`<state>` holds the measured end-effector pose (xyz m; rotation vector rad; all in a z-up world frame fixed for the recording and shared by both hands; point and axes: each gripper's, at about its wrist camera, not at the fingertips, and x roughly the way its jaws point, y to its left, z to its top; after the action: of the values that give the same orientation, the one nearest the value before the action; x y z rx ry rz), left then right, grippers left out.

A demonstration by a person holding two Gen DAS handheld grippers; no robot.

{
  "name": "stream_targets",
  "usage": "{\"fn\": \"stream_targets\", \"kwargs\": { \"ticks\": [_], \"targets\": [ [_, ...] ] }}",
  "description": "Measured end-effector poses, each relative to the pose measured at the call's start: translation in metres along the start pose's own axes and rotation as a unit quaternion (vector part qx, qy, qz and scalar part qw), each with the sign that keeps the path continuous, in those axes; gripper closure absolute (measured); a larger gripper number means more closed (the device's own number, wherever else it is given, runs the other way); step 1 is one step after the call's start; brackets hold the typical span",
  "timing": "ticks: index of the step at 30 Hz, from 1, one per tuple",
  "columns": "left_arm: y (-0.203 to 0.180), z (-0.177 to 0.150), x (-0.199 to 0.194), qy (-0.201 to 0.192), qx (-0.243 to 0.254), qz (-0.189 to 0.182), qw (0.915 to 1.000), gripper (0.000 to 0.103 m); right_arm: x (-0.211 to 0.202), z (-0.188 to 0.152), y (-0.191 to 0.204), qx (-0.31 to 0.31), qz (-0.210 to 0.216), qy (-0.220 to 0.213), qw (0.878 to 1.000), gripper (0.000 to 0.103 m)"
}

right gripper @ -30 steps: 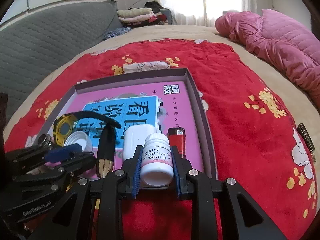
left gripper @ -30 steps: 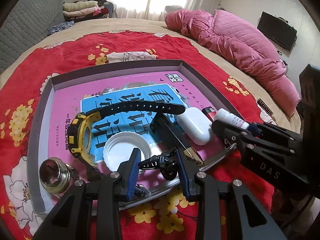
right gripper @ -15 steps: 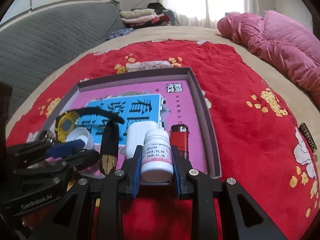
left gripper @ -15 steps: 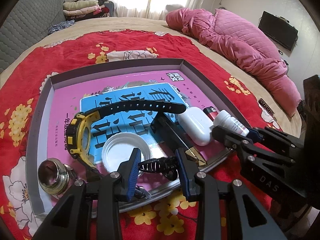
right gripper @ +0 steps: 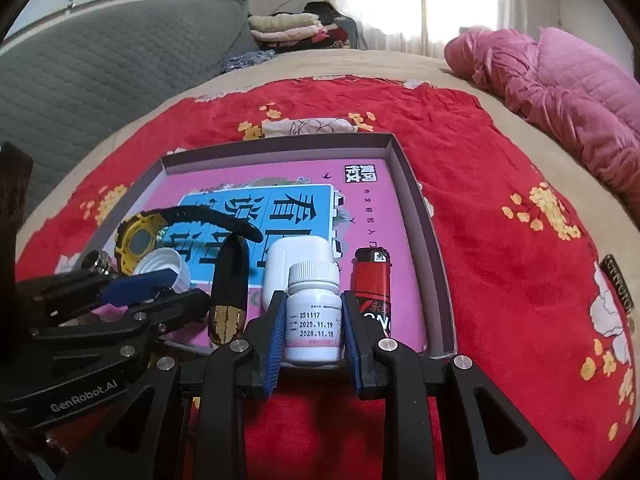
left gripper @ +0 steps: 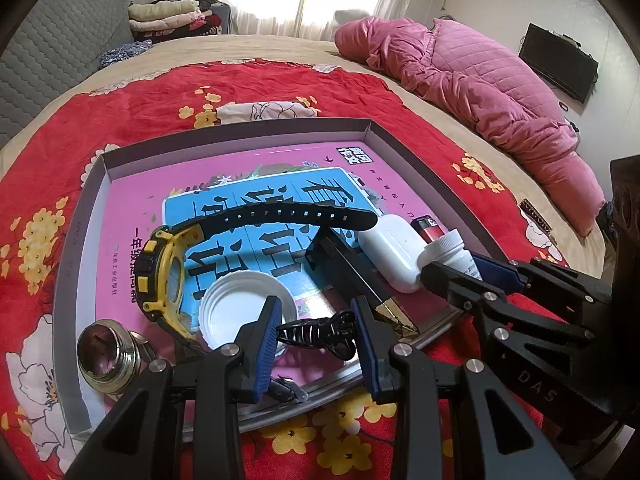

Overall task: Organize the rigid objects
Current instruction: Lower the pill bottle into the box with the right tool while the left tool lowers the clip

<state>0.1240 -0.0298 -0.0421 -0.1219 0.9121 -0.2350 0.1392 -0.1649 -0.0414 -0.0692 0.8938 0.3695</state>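
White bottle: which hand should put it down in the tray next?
Right. The right gripper has its jaws shut on the white bottle, at the tray's near edge beside the red lighter. The left gripper holds the black hair clip.

Shiny metal cap (left gripper: 105,356), plastic bottle (right gripper: 314,316)

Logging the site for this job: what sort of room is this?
A bedroom, most likely: the tray sits on a bed with a red floral blanket, a pink quilt bunched at one side, and folded clothes by the window.
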Motion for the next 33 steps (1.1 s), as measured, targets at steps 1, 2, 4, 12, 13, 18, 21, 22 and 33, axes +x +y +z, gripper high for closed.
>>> {"fn": "stream_targets", "kwargs": {
  "ticks": [1,2,4,12,13,18,21,22,33],
  "targets": [
    [0.000,0.000,0.000,0.000,0.000,0.000,1.0000,0.067,0.001,0.001,0.000,0.001,0.003,0.002,1.000,0.076],
    [0.000,0.000,0.000,0.000,0.002,0.000,1.0000,0.067,0.001,0.000,0.001,0.001,0.001,0.003,1.000,0.076],
    [0.001,0.000,0.000,0.000,0.002,0.000,1.0000,0.067,0.001,0.000,0.002,0.000,0.001,0.004,1.000,0.076],
    [0.000,0.000,0.000,0.001,0.004,0.002,1.0000,0.067,-0.001,0.000,0.003,0.005,0.000,0.004,1.000,0.074],
    [0.000,0.000,0.000,0.001,0.004,0.002,1.0000,0.067,-0.001,0.000,0.003,0.004,-0.001,0.002,1.000,0.073],
    [0.000,0.000,0.001,0.001,0.006,0.004,1.0000,0.067,-0.006,0.000,0.001,0.007,-0.005,-0.003,1.000,0.059],
    [0.000,0.000,0.001,0.001,0.009,0.008,0.9999,0.067,-0.014,0.000,-0.002,0.012,-0.005,-0.014,1.000,0.059],
    [-0.001,-0.001,0.002,0.001,0.010,0.009,0.9999,0.067,-0.017,0.000,-0.003,0.013,-0.006,-0.018,1.000,0.059],
    [-0.002,0.000,0.002,0.006,0.014,0.018,0.9997,0.067,-0.030,-0.004,-0.008,0.024,-0.005,-0.021,0.999,0.059]
  ]
}}
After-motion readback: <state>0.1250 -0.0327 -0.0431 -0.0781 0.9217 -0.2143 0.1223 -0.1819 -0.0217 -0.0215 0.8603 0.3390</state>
